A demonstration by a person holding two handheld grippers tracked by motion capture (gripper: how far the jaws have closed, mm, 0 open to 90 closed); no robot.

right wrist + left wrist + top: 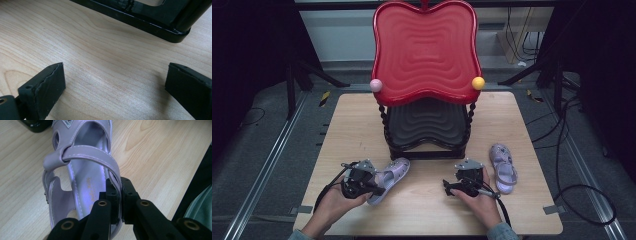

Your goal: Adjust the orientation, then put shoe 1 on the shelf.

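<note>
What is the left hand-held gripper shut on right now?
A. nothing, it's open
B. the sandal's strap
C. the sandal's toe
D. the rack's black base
B: the left hand-held gripper has its jaws pinched on the lilac sandal's strap.

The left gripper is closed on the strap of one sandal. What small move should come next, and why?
Probably lift the left gripper a little. Its jaws are shut on the strap of the near sandal, which lies on the table before the two-tier rack. The right gripper is open over bare wood.
</note>
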